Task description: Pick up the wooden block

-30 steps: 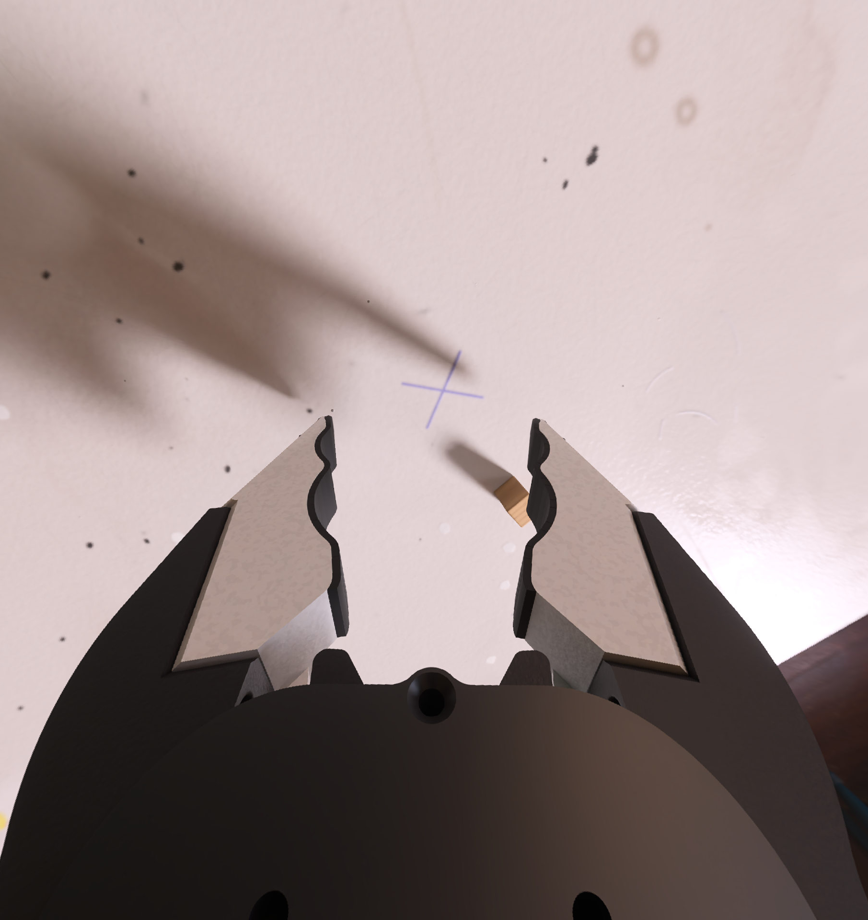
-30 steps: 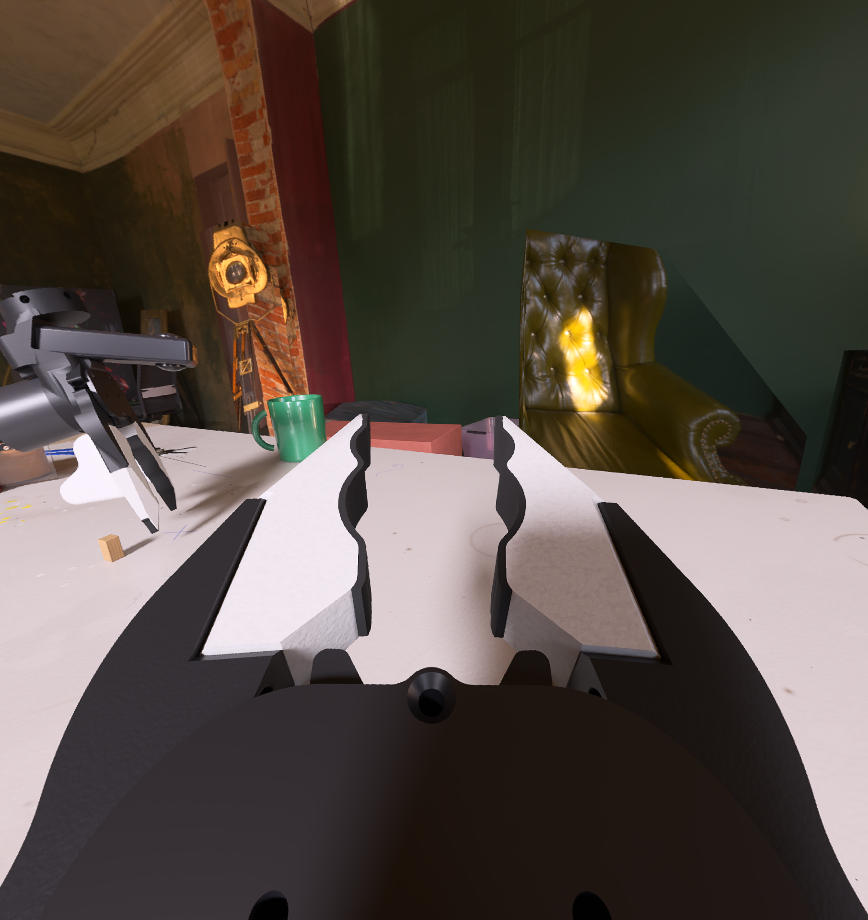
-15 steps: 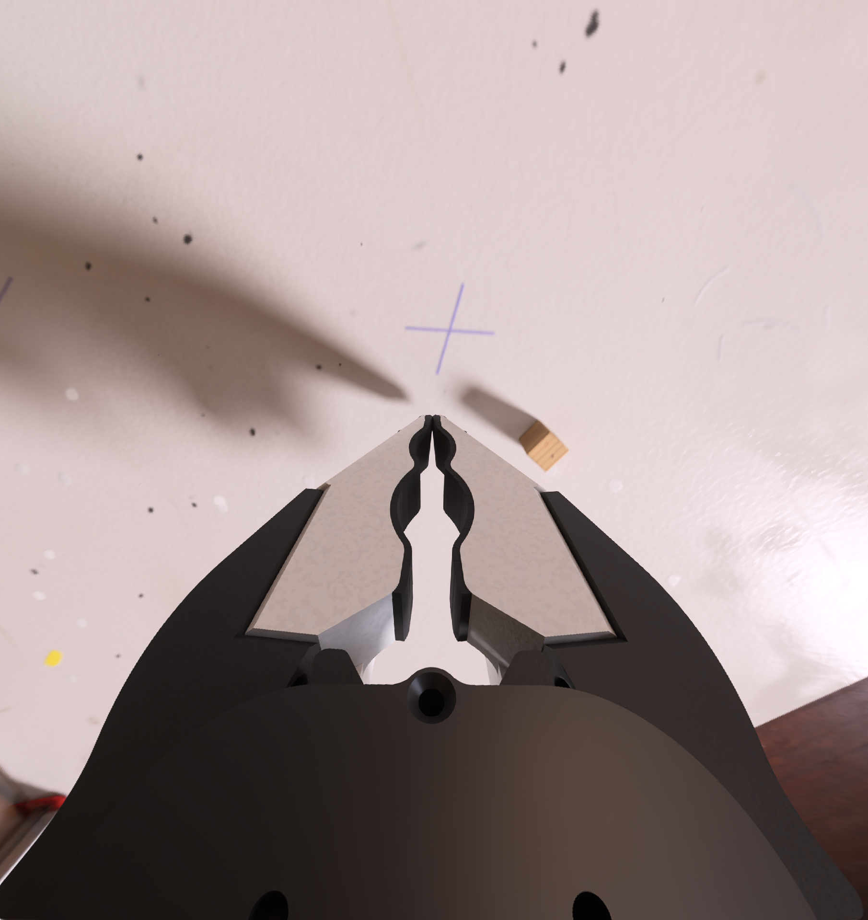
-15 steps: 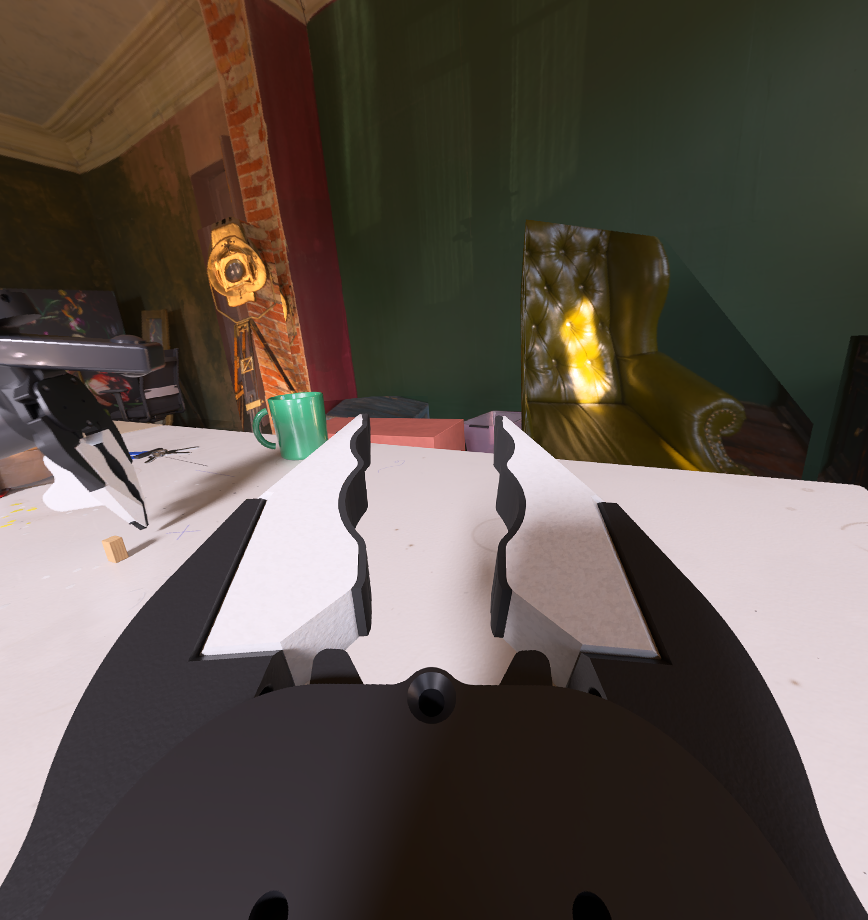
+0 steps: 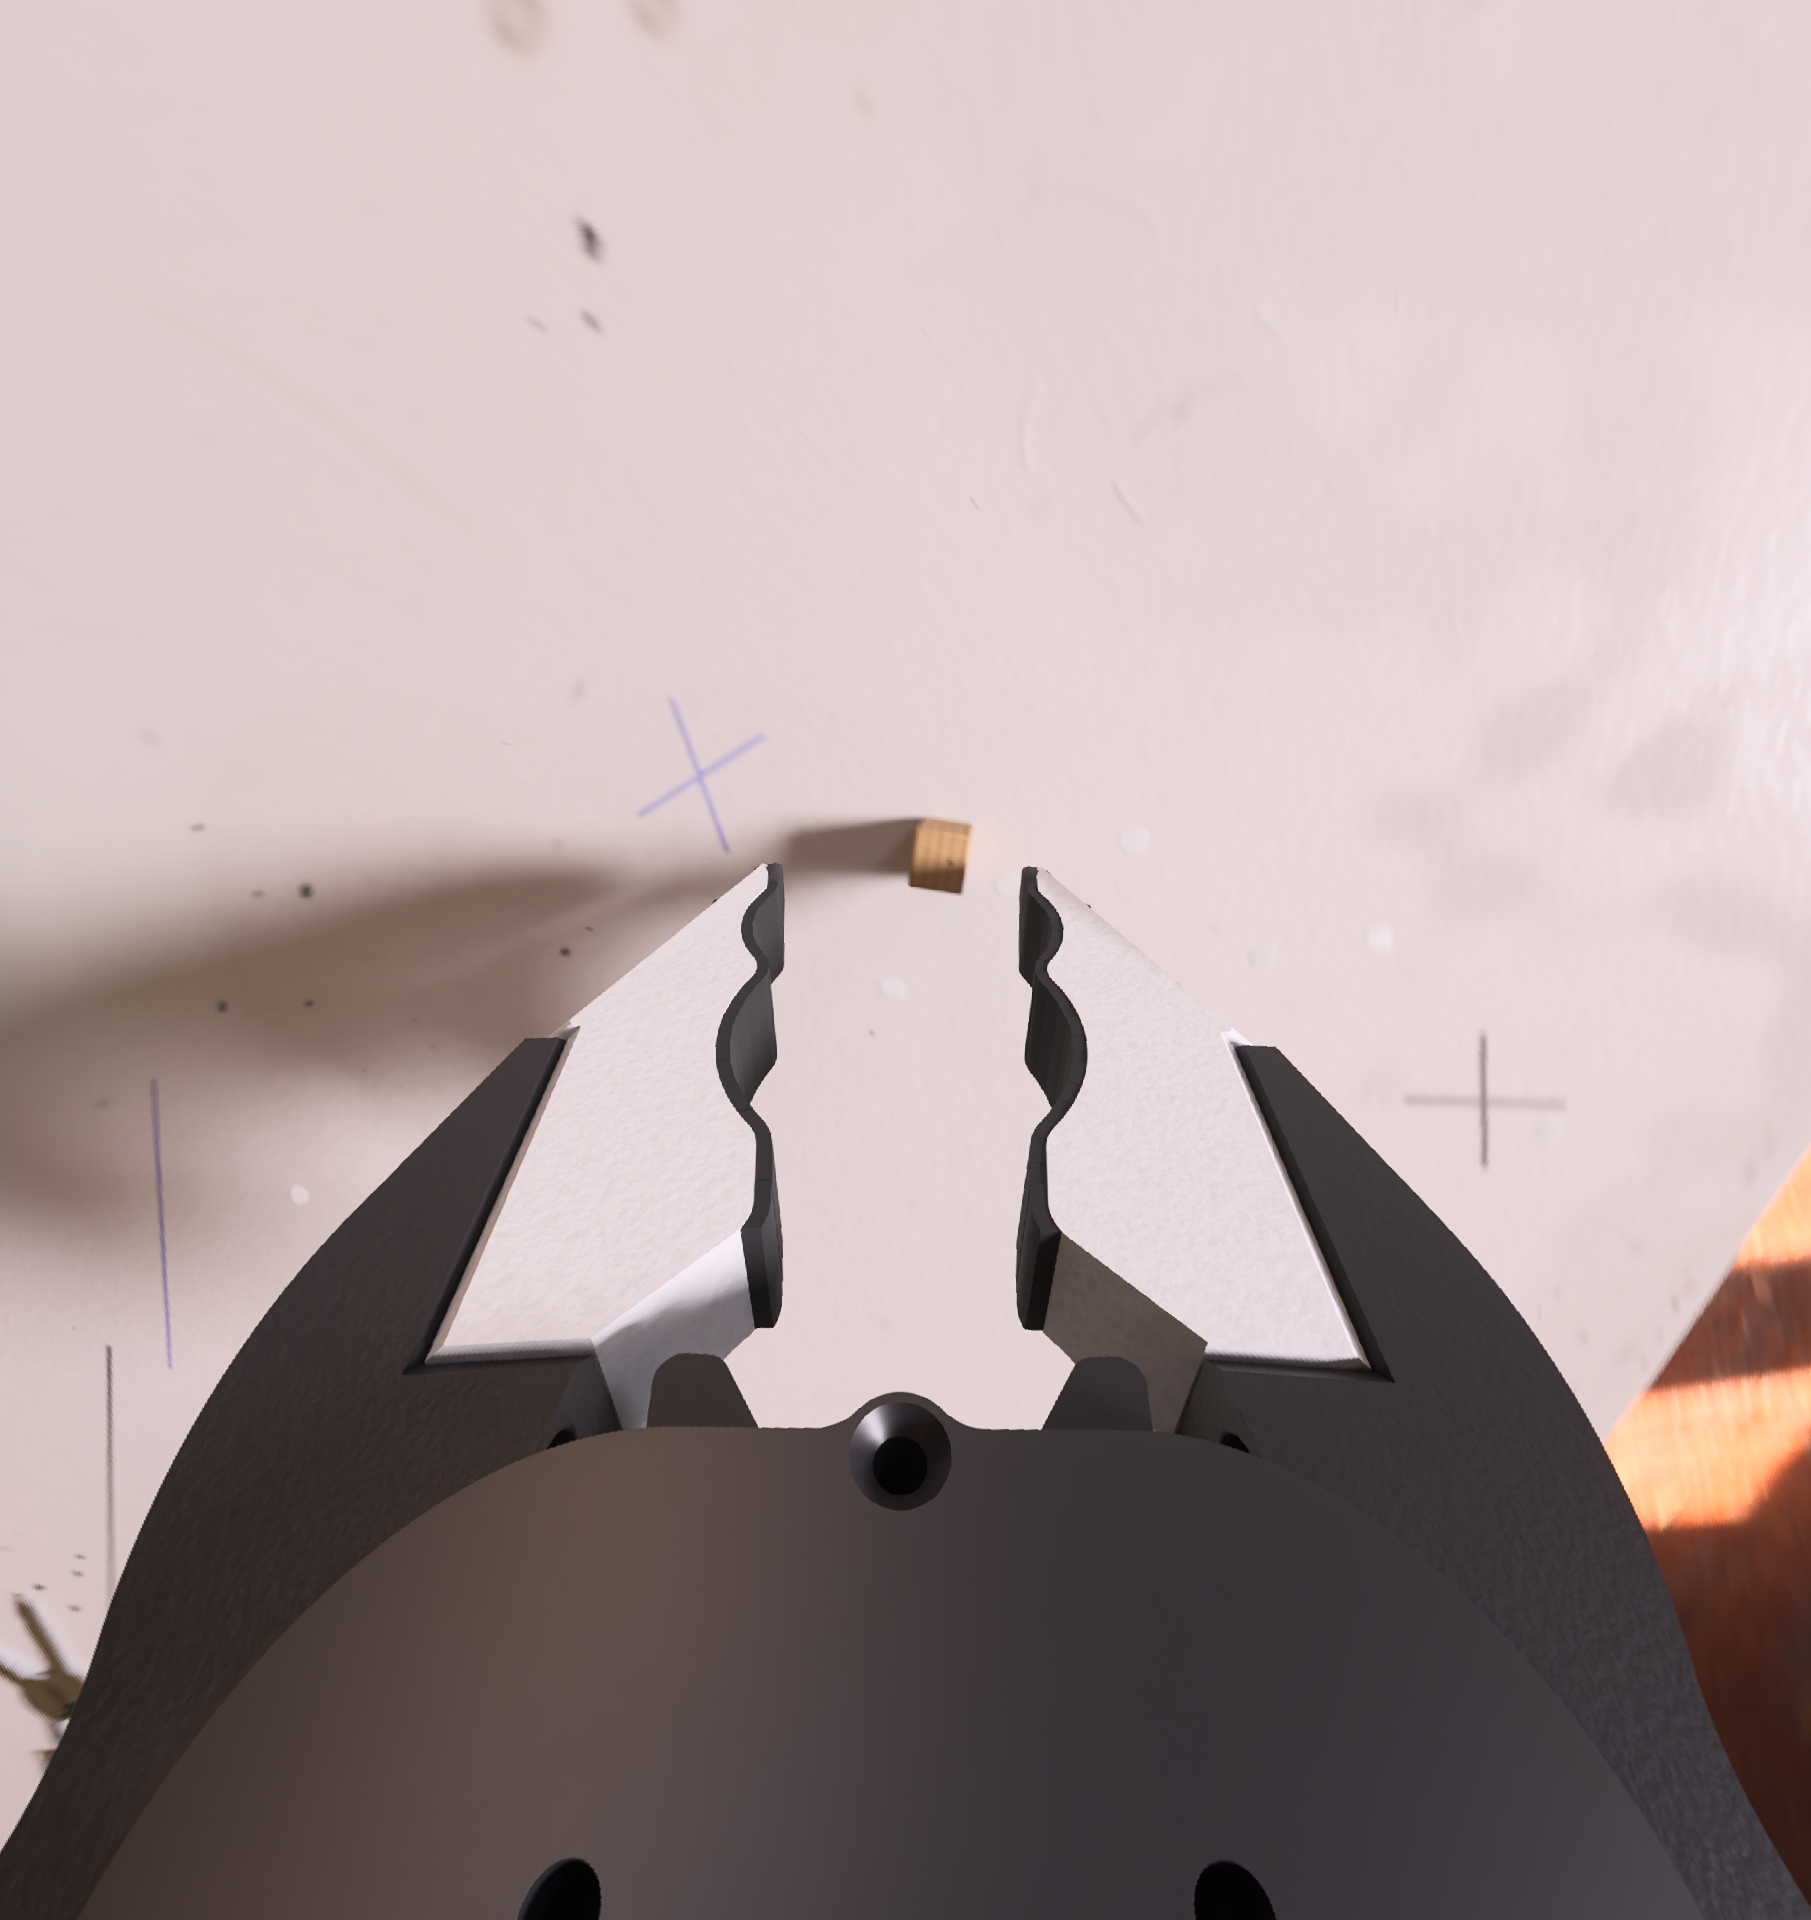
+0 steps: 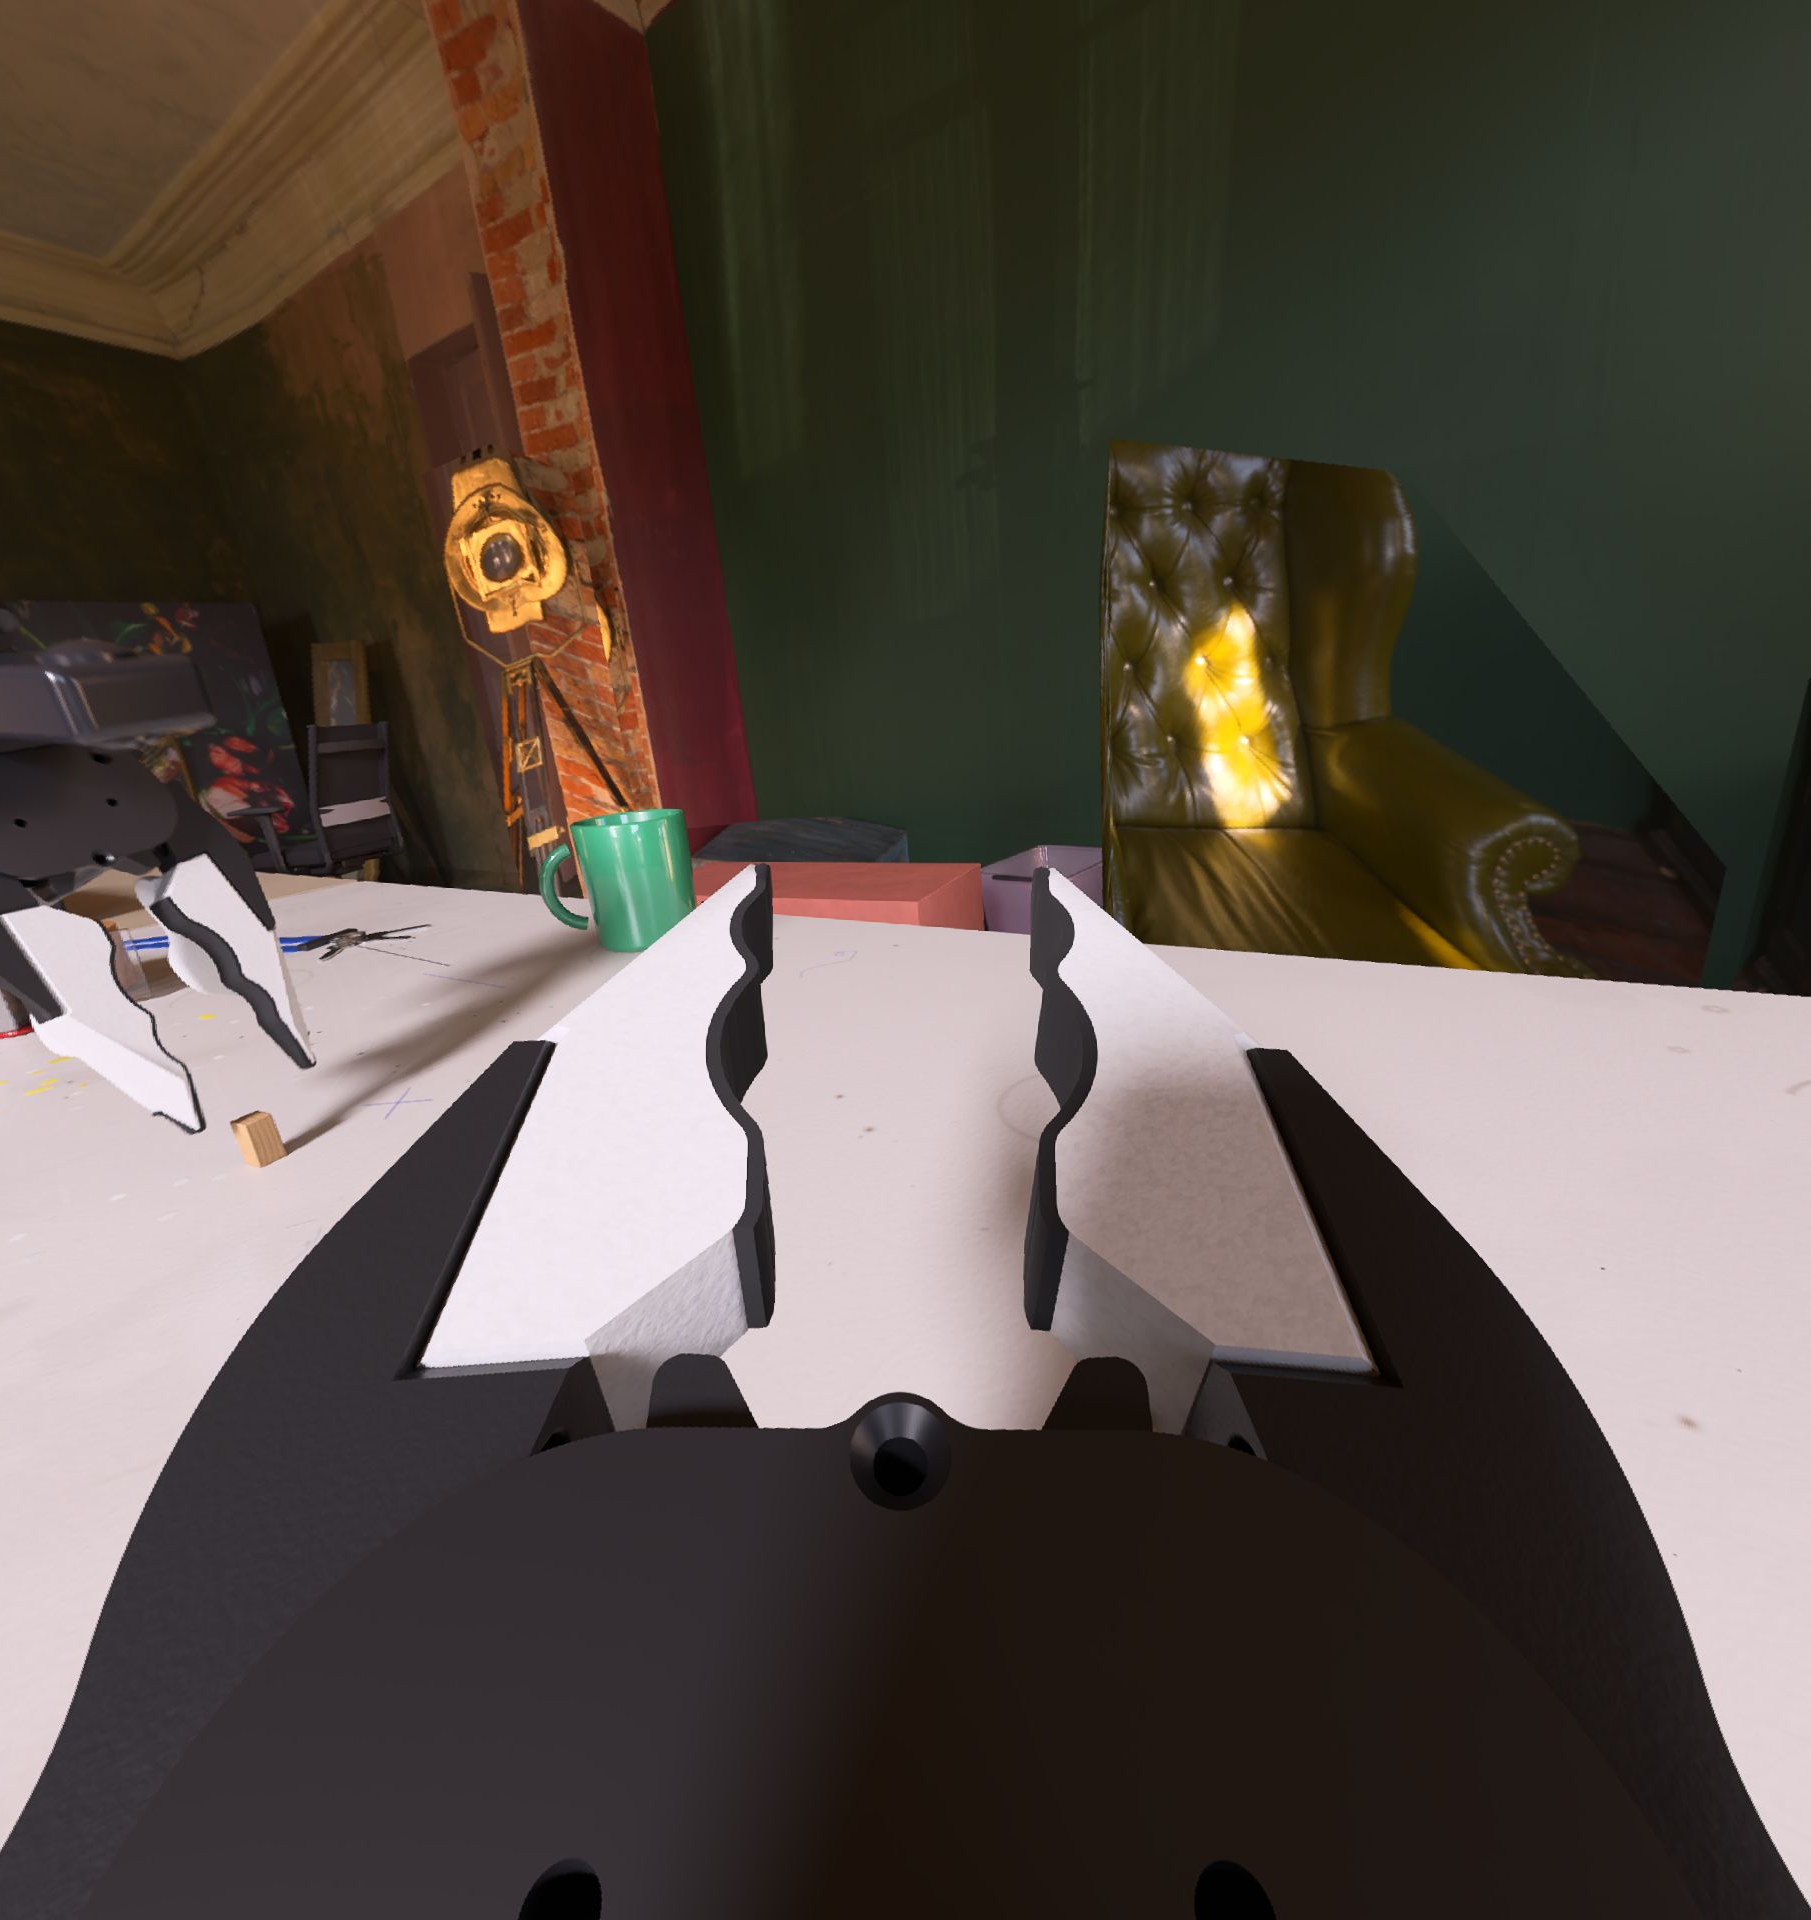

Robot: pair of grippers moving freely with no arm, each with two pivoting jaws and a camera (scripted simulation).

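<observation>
Small pale wooden block (image 5: 939,855), cube-shaped, lies free on the off-white speckled tabletop (image 5: 1192,416), just past the fingertips of the left hand-held gripper (image 5: 899,883) and nearer its right finger than its left. Nothing touches the block. Faint purple pen cross (image 5: 701,772) sits close to the block, on its left in the left wrist view.

Change: half a second ago the left hand-held gripper was pinched together on nothing, with the block off to one side; now its fingers stand apart and the block lies nearly in line with the gap. Judgement: the first close missed, and this is a re-aim; block not yet lifted.

Right hand-held gripper (image 6: 899,894) unchanged, fingers apart, holding nothing, well apart from the block. From it the block (image 6: 258,1137) shows just beside the lower fingertip of the left hand-held gripper (image 6: 246,1091).

Farther from the block: green glazed mug (image 6: 631,878), upright.

Hard to tell:
- height of the left fingertips above the tabletop;
- whether the fingertip seen from the right wrist view grazes the block;
- blurred metal item, cut off, bottom-left corner (image 5: 18,1662).
</observation>
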